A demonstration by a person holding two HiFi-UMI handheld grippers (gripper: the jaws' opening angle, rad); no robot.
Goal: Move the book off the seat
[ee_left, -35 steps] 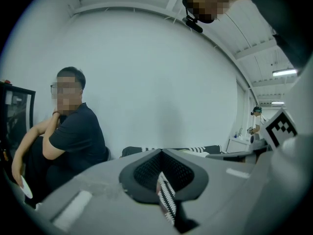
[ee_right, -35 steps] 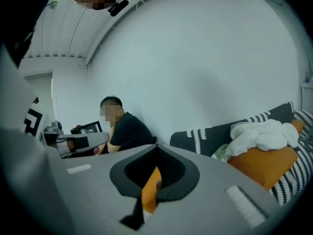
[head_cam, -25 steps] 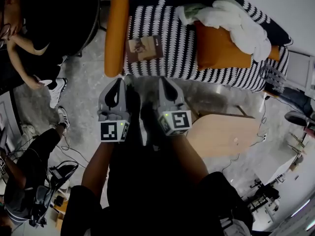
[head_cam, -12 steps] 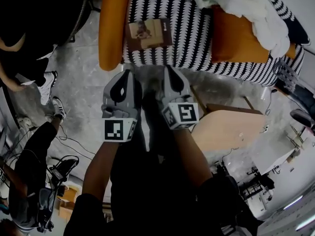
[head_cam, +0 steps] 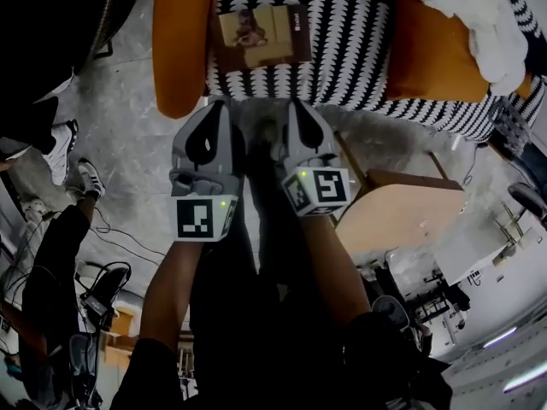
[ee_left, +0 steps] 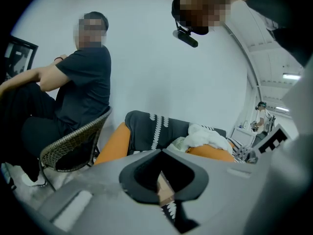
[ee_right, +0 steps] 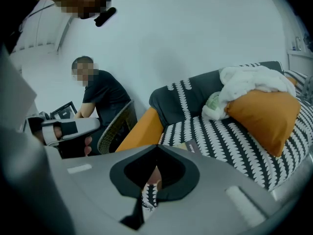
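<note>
Book lies flat just beyond the closed, empty fingers of the left gripper and right gripper, near the striped seat's front edge, beside the orange armrest. Bare seat runs rightward to the orange cushion. Only the gripper views show a seated person.

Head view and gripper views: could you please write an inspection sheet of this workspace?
Surface: sofa seat, black-and-white cover, orange armrest.
Job's things: book lies flat on the seat near the armrest.
Clutter: orange cushion, white cloth touching it.
Grippers: left gripper and right gripper shut, empty, short of the seat.
Cables: cables on the floor, left.
Surroundings: seated person, wicker chair, wooden table.
</note>
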